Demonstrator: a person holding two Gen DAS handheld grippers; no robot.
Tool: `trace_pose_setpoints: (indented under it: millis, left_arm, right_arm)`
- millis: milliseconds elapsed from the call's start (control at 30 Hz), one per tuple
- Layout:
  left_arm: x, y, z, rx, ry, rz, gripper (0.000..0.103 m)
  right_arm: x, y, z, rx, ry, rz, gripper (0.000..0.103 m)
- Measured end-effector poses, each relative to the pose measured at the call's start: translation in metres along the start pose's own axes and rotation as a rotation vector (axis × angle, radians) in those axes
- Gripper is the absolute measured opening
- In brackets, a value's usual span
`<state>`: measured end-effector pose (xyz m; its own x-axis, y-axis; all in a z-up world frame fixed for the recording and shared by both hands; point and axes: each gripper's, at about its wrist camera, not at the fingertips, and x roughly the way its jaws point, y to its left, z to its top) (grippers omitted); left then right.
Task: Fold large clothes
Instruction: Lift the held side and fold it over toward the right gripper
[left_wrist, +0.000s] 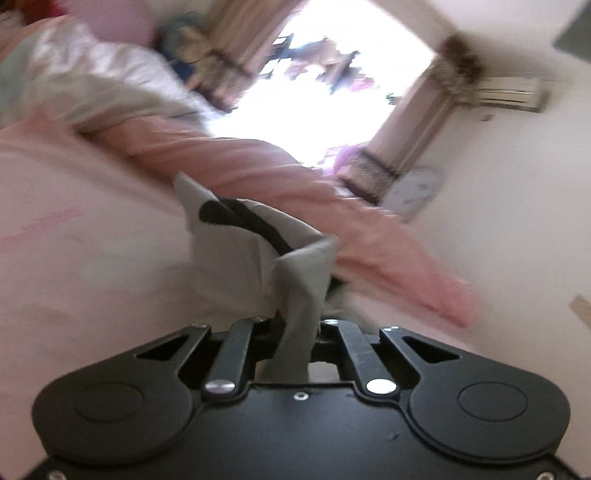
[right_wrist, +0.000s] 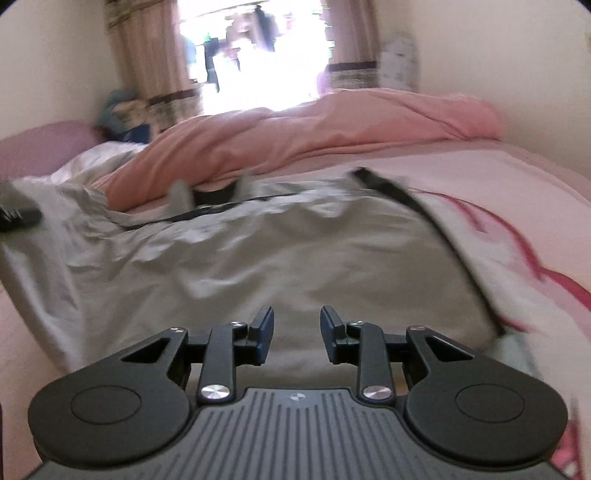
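- On the left side, the left gripper (left_wrist: 295, 295) is clamped on a bunched corner of the grey garment (left_wrist: 255, 236), lifted off the bed (left_wrist: 74, 258)
- Across the middle, most of the grey garment (right_wrist: 258, 251) lies spread and rumpled on the pink sheet, black trim (right_wrist: 399, 192) along its edge
- To the right, the right gripper (right_wrist: 296, 332) hovers over the cloth, fingers apart, holding nothing
- Folding looks barely begun: no neat fold shows yet

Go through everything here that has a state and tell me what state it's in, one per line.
Left gripper: shut on a bunched fold of the grey garment.
Right gripper: open, holding nothing, above the garment.
Grey garment: spread on the bed, wrinkled, not neatly folded.
Pink duvet: bunched up.
Curtains: drawn open.
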<state>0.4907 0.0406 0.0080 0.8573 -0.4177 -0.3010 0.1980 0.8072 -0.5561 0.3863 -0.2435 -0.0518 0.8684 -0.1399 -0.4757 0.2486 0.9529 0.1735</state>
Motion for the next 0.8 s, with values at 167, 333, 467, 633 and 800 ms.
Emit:
trace_pose_setpoints:
  millis: [167,333,467,633,800]
  left_arm:
    - [0.027,-0.089,-0.026,0.061,0.024,-0.209,0.002]
    - [0.087,-0.156,-0.089,0.109,0.194,-0.35,0.002]
    - [0.143,-0.169,-0.164,0.214,0.368,-0.248,0.004]
    - [0.148,-0.162,-0.166,0.202,0.432,-0.283,0.064]
    - [0.062,-0.156,-0.116,0.358,0.223,-0.247,0.088]
  right_arm:
    - [-0.016,-0.05,-0.003,0.085,-0.008,-0.077,0.035]
    - [-0.031,-0.08,-0.01,0.109,0.002,-0.156,0.035]
    - [-0.037,-0.095,-0.012,0.131,0.008,-0.179,0.035]
    - [-0.044,-0.094,-0.008,0.169,-0.031,-0.128,0.046]
    - [-0.045,-0.094,-0.002,0.296,-0.063,0.103,0.062]
